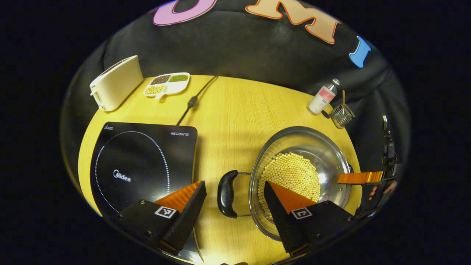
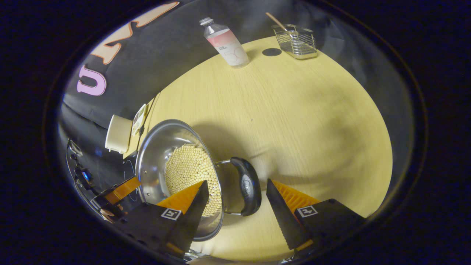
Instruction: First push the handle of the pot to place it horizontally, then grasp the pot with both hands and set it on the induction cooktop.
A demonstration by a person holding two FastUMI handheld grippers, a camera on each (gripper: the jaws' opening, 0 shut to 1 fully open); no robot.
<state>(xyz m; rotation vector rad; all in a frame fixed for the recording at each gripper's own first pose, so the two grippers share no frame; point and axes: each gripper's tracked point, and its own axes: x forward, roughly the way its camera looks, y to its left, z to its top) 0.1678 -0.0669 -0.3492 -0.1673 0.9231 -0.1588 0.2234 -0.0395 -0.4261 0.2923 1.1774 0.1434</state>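
A steel pot with yellow beans in it stands on the wooden table, right of the black induction cooktop. Its black left handle lies between the fingertips of my left gripper, which is open around it without pressing. In the right gripper view the pot is at lower left, and its other black handle sits inside the open right gripper. Each view shows an orange finger of the other gripper past the pot: the right one's finger and the left one's finger.
At the table's back left are a cream toaster, a divided dish of beans and the cooktop's cable. At the back right stand a bottle and a wire basket. Bare table separates pot and cooktop.
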